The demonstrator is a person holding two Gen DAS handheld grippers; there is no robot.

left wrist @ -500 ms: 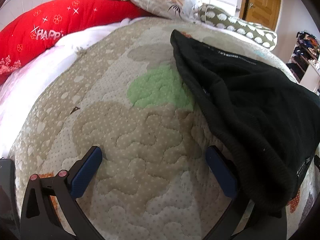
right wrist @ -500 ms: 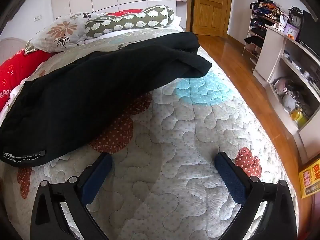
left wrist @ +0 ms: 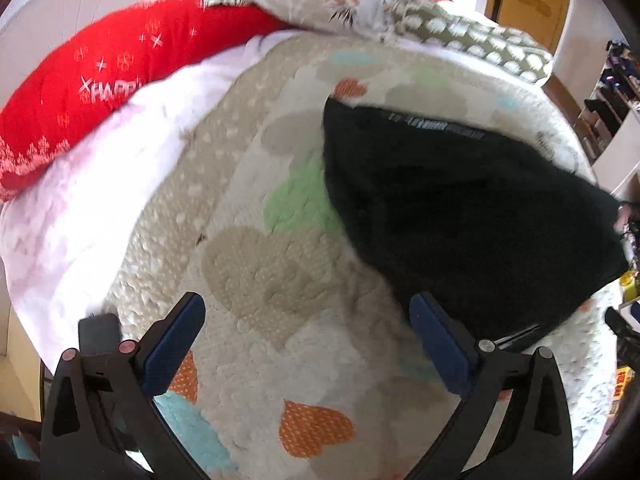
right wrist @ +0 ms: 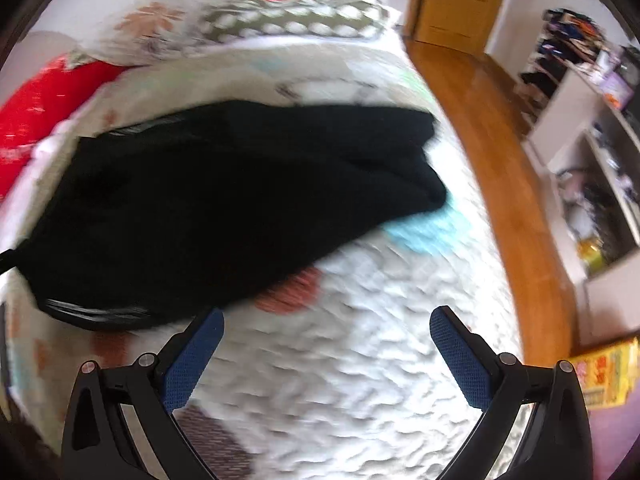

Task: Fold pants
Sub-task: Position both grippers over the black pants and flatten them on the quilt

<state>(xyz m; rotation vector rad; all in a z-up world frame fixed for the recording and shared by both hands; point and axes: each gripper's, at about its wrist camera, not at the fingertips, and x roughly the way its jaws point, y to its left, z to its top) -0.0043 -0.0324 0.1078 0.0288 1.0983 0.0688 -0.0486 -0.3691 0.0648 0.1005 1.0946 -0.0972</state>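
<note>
Black pants [left wrist: 460,216] x1; 2 grippers, fingers apart

Blurring quilt [right wrist: 360,340] w/ motion in rt view; hiding near edge of pants [left wrist: 460,216] behind left tool's finger [left wrist: 440,340].

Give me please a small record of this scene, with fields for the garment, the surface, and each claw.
garment: black knitted pants, lying in a folded heap, not gripped
surface: quilted bedspread with coloured heart patches
left claw: open, holds nothing, pants beside its right finger
right claw: open, holds nothing, above the bedspread
near headboard: long red pillow
image quality: motion blur in both views
</note>
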